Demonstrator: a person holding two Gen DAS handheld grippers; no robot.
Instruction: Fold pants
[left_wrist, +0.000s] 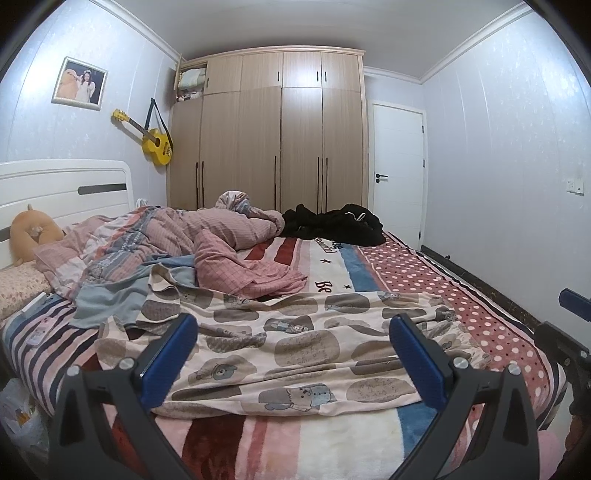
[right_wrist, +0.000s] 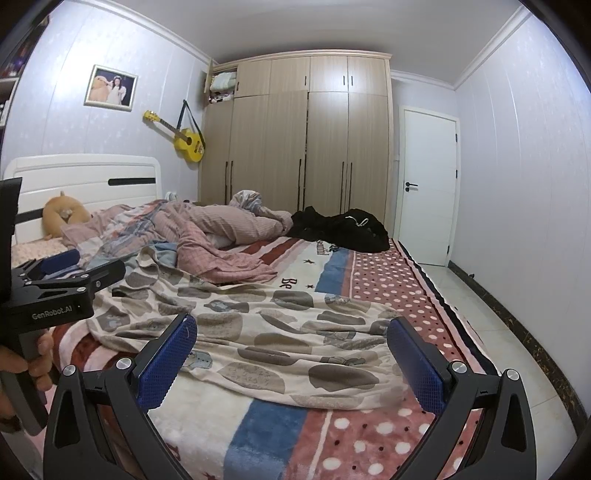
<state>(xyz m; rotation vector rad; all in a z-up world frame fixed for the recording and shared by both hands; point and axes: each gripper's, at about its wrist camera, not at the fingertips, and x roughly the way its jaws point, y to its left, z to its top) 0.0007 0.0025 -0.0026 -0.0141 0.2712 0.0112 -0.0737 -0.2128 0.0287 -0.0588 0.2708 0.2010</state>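
Bedroom, bed (left_wrist: 424, 280) with striped and dotted blanket. We hold both tools above its near edge. Left gripper (left_wrist: 293, 354) fingers wide apart, gripping nothing; right gripper (right_wrist: 291, 354) the same. Patterned pants (left_wrist: 295, 332) lie spread and rumpled on the blanket, ahead of both at 12 o'clock. Pink quilt (left_wrist: 221, 236) heaped at 11 o'clock, black clothing (left_wrist: 332, 221) beyond at 12. In the right view, the left tool sits at 9 o'clock.
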